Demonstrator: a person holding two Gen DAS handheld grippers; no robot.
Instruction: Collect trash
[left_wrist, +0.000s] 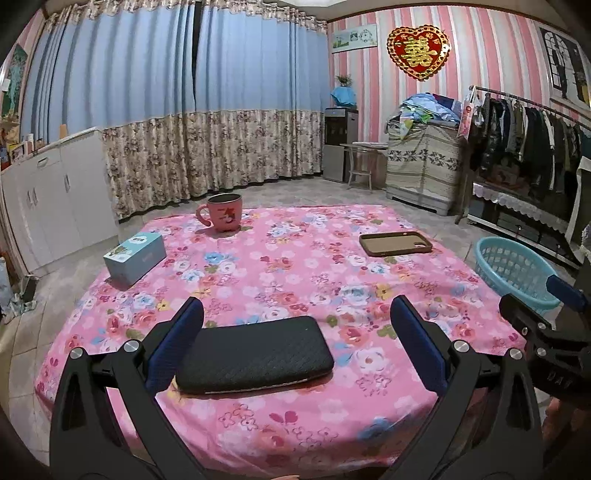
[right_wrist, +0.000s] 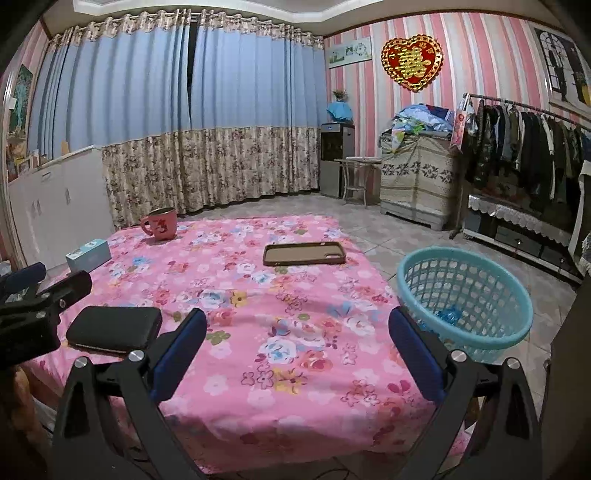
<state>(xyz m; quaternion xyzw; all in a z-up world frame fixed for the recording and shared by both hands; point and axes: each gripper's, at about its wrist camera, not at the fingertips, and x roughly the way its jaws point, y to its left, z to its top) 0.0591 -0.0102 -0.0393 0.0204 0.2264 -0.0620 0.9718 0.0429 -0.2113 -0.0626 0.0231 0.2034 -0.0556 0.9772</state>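
Both grippers, left (left_wrist: 295, 332) and right (right_wrist: 297, 341), hover wide and empty over the pink floral tablecloth (right_wrist: 280, 295). No loose trash shows on the cloth; blue scraps (right_wrist: 448, 316) lie in the turquoise plastic basket (right_wrist: 517, 295), far right. Collection appears finished, pending a last check.

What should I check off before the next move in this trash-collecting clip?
1. Left tongs open and empty: ok.
2. Right tongs open and empty: ok.
3. Basket upright beside the table, mouth open and unblocked: ok.
4. Trash left on the pink floral tablecloth: cannot tell; only a mug, a tissue box, a phone case and a black case show, none plainly trash.
5. Something already in the basket: ok, blue bits lie at its bottom.
6. The two tongs are clear of each other: ok, they sit apart.
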